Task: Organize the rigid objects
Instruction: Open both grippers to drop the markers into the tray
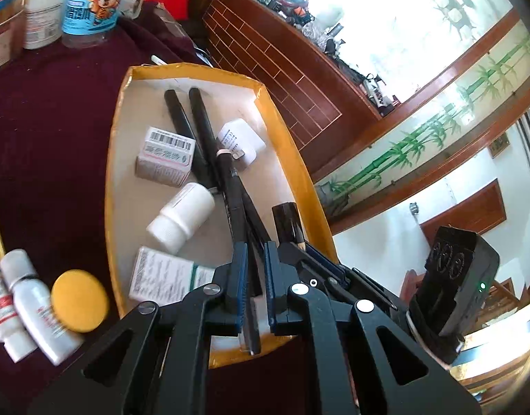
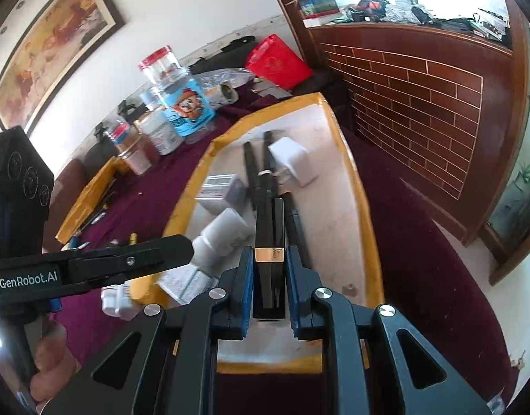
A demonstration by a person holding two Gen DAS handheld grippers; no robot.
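Left fingers point(image 1: 254, 273) clamp a thin black pen point(image 1: 251, 314). Right fingers point(image 2: 270, 269) clamp a black tube point(image 2: 269, 259) over the yellow-rimmed tray point(image 2: 368, 207).

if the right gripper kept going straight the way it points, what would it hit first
Probably the black pens lying lengthwise in the yellow-rimmed tray. The right gripper is shut on a black tube with a gold band, whose tip leads toward them. Depth is unclear, so the tray floor might come first.
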